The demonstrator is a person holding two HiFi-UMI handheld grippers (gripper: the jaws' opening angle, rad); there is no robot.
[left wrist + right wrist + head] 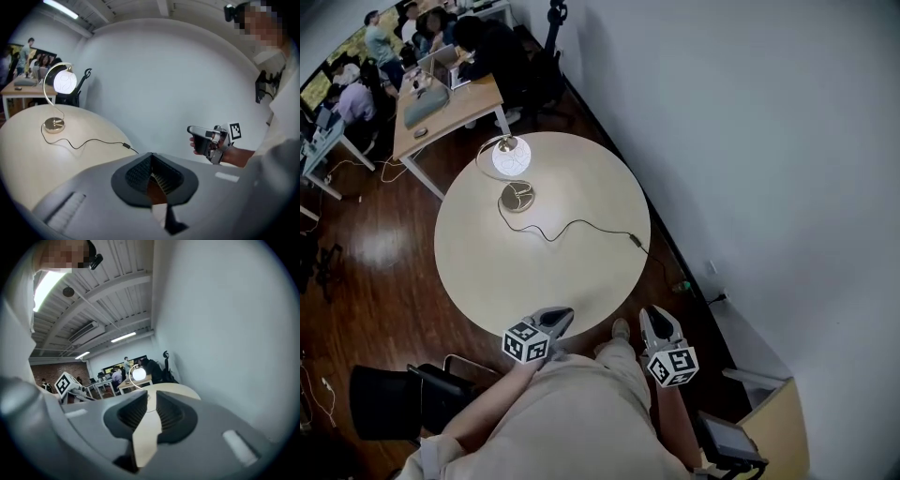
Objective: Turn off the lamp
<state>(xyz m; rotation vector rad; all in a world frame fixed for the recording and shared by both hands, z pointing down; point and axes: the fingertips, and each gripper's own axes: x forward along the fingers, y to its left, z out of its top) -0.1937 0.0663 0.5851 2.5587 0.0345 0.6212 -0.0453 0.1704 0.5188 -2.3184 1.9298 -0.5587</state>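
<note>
Left gripper, round table, lit lamp, wooden floor

Dark inline piece on the cord: too small for detail.

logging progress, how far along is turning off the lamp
Nothing done yet: the lamp is lit at the far side of the table. In hand: nothing; the left gripper and right gripper hang empty at the near edge. Left: reach what looks like a switch on its cord and turn it off.
</note>
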